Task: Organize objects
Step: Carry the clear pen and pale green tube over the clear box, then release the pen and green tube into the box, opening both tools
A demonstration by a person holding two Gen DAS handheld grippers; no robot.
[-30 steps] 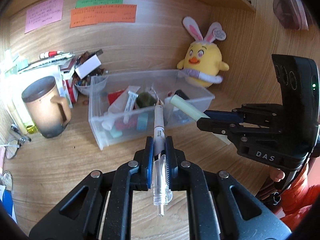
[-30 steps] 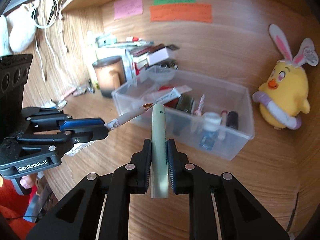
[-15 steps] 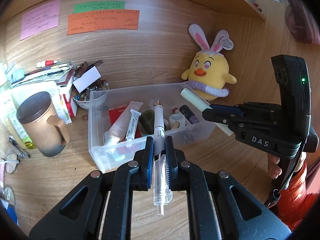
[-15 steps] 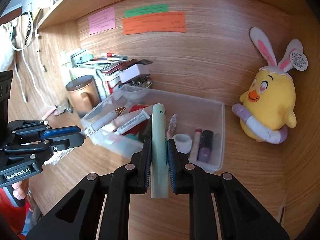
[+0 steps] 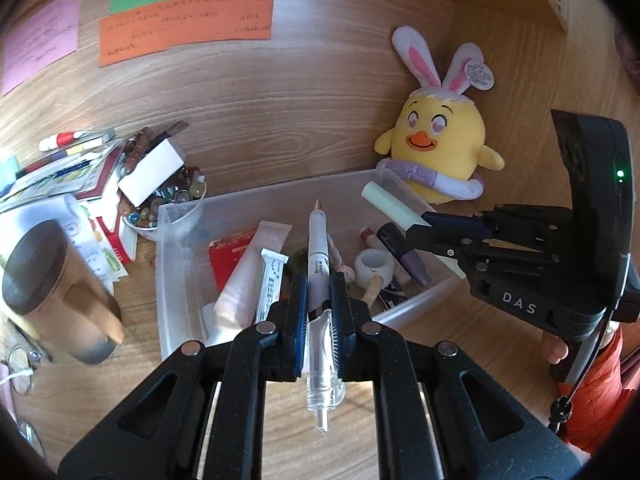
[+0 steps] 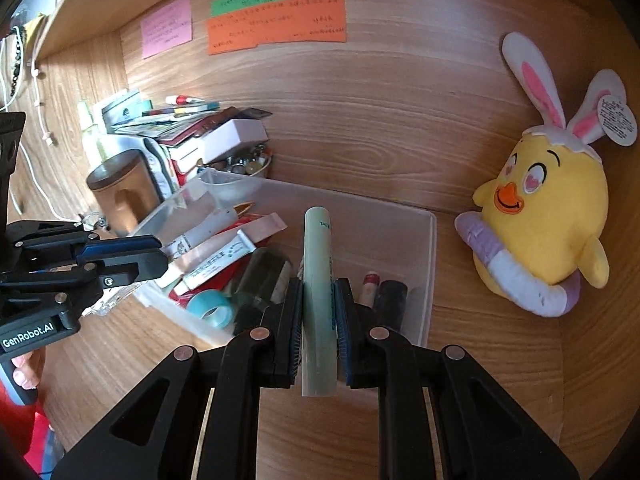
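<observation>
We're at a pretty crowded desk [image 6: 480, 360]: a clear plastic bin [image 5: 172, 280] sits near the back wall with a brown mug [image 5: 56, 296] off its left end, a messy pile of books and boxes [image 6: 192, 128] plus a small bowl of beads [image 5: 168, 204] behind its back-left corner, and a yellow bunny-eared chick plush [image 6: 548, 216] just past its right end in the desk's back-right corner. The bin's left half is jammed with tubes [image 5: 256, 272], a red packet [image 5: 228, 252] and a roll of teal tape [image 6: 210, 310], while lipsticks [image 5: 404, 256] lie toward the right. Our left gripper [image 5: 318, 300] is clamped on a white pen [image 5: 317, 248], long axis straight along the fingers, gold tip pointing away toward the back wall and hovering over the bin's middle. Our right gripper [image 6: 318, 320] is squeezed shut on a pale green tube [image 6: 318, 272], also lined up with its fingers, far end poking out over the bin toward the back wall. The emptiest patch of bin floor is the back-right part, right under the green tube's tip. Bare desk shows in front of the bin's near rim.
</observation>
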